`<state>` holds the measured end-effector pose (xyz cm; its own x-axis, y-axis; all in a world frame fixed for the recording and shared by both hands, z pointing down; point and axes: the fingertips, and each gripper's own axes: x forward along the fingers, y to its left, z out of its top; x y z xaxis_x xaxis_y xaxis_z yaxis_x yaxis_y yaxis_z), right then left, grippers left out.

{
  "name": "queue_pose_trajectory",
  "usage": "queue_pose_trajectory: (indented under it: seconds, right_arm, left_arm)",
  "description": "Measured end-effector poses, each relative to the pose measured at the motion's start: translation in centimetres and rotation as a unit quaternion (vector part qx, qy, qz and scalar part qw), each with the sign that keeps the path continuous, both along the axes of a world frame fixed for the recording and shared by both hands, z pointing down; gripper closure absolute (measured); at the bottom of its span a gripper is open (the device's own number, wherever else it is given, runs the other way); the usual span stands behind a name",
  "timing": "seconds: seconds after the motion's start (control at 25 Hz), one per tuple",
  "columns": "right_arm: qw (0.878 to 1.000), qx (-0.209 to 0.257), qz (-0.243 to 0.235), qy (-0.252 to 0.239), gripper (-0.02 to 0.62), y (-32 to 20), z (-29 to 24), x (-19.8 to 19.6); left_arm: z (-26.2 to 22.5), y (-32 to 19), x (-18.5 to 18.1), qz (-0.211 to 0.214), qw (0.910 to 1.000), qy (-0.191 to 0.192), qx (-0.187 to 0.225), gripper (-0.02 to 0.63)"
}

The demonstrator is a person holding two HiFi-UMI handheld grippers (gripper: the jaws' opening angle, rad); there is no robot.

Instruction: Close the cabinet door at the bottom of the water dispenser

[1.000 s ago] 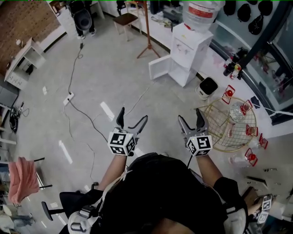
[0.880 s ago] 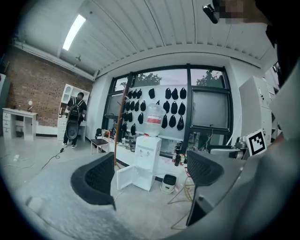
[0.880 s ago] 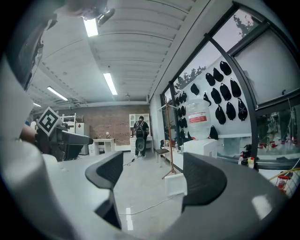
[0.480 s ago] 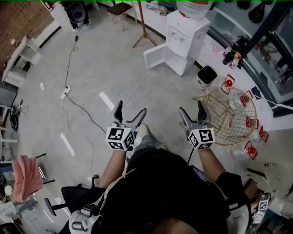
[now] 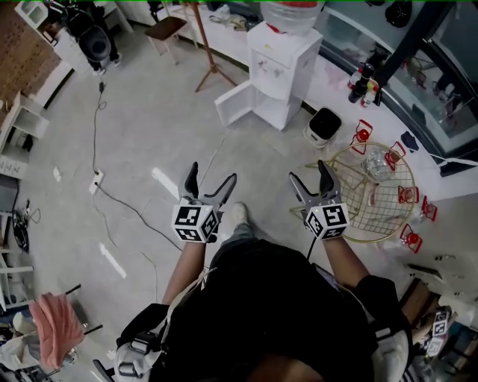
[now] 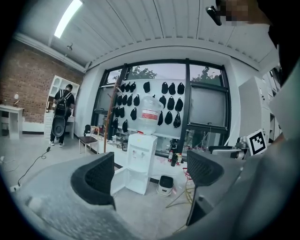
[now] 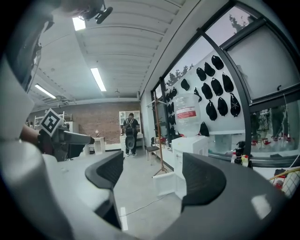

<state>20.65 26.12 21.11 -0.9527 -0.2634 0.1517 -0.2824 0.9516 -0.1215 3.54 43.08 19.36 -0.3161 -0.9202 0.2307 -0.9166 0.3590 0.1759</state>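
Left gripper [image 5: 212,175] & right gripper [image 5: 308,173], held side by side in front of a person's body, jaws of both spread wide w/ nothing between them. Both point across bare grey floor toward the water dispenser [image 5: 280,56], which stands well apart from them against the far wall, big bottle [image 5: 293,9] on top. Cabinet door [image 5: 233,104] at the dispenser's base hangs open, swung out to the left side in the head view, white compartment behind it exposed. Small bin [image 5: 323,125] sits just beside the dispenser on the other side; gold wire basket [image 5: 373,195] lies near the right gripper. A cable [image 5: 95,142] trails over the floor at left. In the background, someone w/ a backpack [image 6: 61,112] stands by the brick wall.
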Motion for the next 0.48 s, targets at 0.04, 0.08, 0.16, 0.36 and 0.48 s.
queue_pose_trajectory:
  seconds: [0.04,0.08,0.16,0.36,0.48]
  right_arm:
    - [1.0,0.001,0.006,0.001,0.221,-0.8,0.1,-0.7]
    - [1.0,0.003,0.011,0.001,0.221,-1.4,0.0,-1.5]
    - [1.0,0.005,0.019,0.001,0.221,-2.7,-0.2,-3.4]
    - [0.999,0.003,0.034,0.002,0.221,-5.1,0.0,-8.8]
    - [0.999,-0.002,0.046,0.0,0.221,-6.4,0.3,-11.6]
  left_arm:
    - [-0.1,-1.0,-0.9,0.007,1.0,-0.003,0.001,0.124]
    - [-0.1,-1.9,-2.0,0.014,0.9999,-0.004,0.002,0.126]
    - [-0.3,-3.6,-4.2,0.026,0.9997,-0.004,0.002,0.126]
    - [-0.2,-6.3,-9.9,0.047,0.9989,-0.001,-0.003,0.126]
    - [0.4,-7.6,-12.9,0.054,0.9985,0.003,-0.006,0.126]
